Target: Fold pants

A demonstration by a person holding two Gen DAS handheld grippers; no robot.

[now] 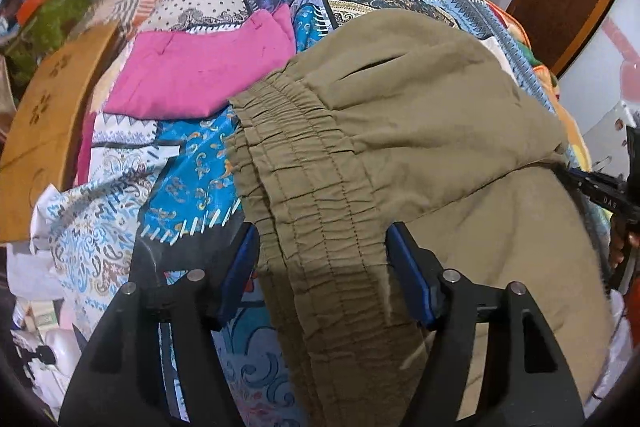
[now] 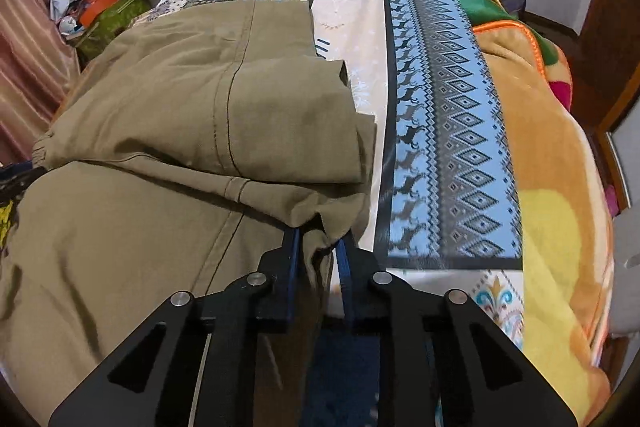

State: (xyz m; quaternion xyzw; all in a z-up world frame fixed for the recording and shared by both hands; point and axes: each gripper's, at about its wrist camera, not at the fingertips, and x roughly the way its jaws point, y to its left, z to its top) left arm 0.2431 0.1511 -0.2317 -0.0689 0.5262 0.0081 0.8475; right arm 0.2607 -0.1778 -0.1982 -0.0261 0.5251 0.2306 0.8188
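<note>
Olive-khaki pants [image 1: 400,131] lie on a bed covered with a patterned patchwork sheet [image 1: 192,183], blue, cream and black. Pants are doubled over: an upper layer rests on a lower layer, and the fold edge runs across both views. Left gripper [image 1: 322,259]: fingers spread wide, the gathered elastic waistband [image 1: 304,187] passing between them; the blue pads [image 1: 404,267] stand apart on either side of the band, and I cannot tell whether either pad touches the cloth. Right gripper [image 2: 316,247]: fingers drawn close, pinching a bunched bit of pants cloth at the right-hand edge of the folded stack; the fabric puckers right at the tips. In the right wrist view a stitched seam [image 2: 228,115] runs down the upper layer, and the pants cover the left half of the bed surface, with the sheet's blue diamond-and-deer border [image 2: 452,131] just beside them on the right. Beyond that border lies a fleece blanket [image 2: 552,187], tan and yellow with orange trim. In the left wrist view a folded pink garment [image 1: 200,75] lies on the sheet beyond the waistband, near the pants; whether the two touch is unclear. A wooden board [image 1: 44,131] with dark printed marks edges the bed on the left. Clutter, including an orange box [image 2: 96,1] and green cloth, sits at the far left corner against a pale wall. The right gripper's black frame shows at the right edge of the left wrist view.
</note>
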